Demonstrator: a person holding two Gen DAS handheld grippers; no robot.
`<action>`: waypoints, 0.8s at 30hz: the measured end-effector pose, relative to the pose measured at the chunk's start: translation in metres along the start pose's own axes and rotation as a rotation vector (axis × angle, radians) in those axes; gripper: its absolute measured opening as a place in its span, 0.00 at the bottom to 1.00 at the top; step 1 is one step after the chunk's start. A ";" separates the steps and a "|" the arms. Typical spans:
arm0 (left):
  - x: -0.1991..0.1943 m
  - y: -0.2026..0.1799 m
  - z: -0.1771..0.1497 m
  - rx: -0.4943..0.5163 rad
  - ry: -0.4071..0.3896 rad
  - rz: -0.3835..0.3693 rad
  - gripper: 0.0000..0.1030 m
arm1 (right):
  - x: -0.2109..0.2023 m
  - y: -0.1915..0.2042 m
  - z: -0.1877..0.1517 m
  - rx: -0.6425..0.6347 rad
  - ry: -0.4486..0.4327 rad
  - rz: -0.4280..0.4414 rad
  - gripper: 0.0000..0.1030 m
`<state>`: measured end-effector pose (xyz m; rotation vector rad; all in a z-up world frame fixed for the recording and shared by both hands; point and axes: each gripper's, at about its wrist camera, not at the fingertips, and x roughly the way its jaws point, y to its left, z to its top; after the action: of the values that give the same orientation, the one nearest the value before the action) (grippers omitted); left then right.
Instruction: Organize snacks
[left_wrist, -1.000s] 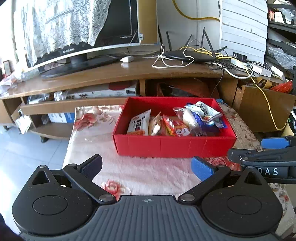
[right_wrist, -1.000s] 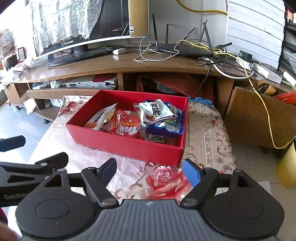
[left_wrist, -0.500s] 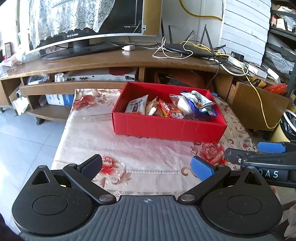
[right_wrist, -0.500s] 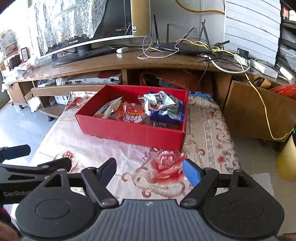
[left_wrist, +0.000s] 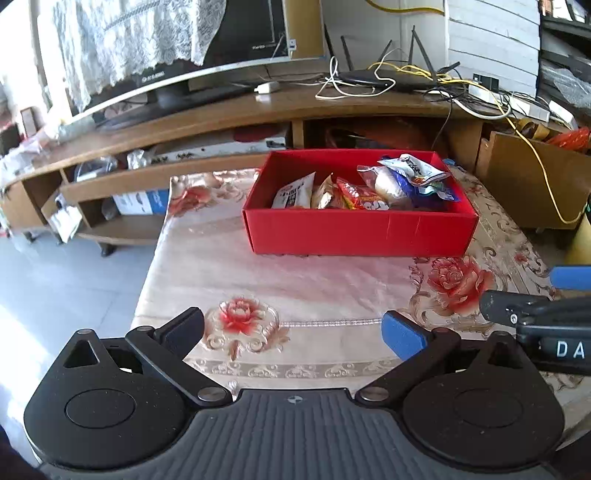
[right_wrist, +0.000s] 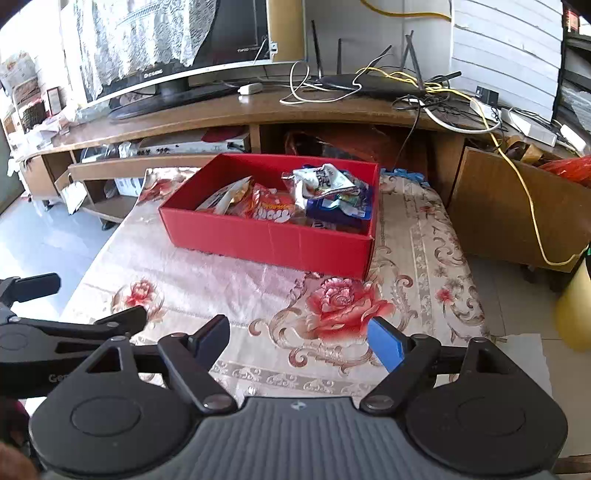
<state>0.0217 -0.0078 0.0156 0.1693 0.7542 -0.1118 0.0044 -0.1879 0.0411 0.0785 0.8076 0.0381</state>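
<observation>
A red box (left_wrist: 362, 230) (right_wrist: 269, 240) sits on the far half of a low table with a floral cloth (left_wrist: 295, 284) (right_wrist: 229, 280). Several snack packets (left_wrist: 364, 186) (right_wrist: 295, 203) lie inside it. My left gripper (left_wrist: 293, 330) is open and empty, held over the table's near edge, well short of the box. My right gripper (right_wrist: 299, 338) is open and empty, also near the front edge. Each gripper shows at the side of the other's view: the right one in the left wrist view (left_wrist: 535, 306), the left one in the right wrist view (right_wrist: 55, 317).
A long wooden TV stand (left_wrist: 229, 110) with a monitor (left_wrist: 192, 70), a router (left_wrist: 373, 77) and tangled cables stands behind the table. A brown cabinet (right_wrist: 517, 206) is at the right. Tiled floor (left_wrist: 66, 280) lies to the left.
Both grippers have pulled back and up from the red box, staying open and empty. The box now looks smaller and farther, with more cloth in front of it.
</observation>
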 end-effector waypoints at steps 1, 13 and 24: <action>-0.001 0.000 0.000 -0.002 0.000 -0.005 1.00 | -0.001 0.000 -0.001 -0.001 -0.001 -0.001 0.77; -0.003 0.003 -0.004 -0.035 0.037 -0.030 1.00 | -0.006 -0.001 -0.009 0.012 0.012 0.010 0.77; 0.002 0.004 -0.020 -0.047 0.126 -0.039 0.99 | 0.000 0.002 -0.023 -0.004 0.090 0.008 0.78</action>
<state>0.0100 -0.0002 0.0003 0.1180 0.8856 -0.1213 -0.0125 -0.1845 0.0256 0.0766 0.8966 0.0508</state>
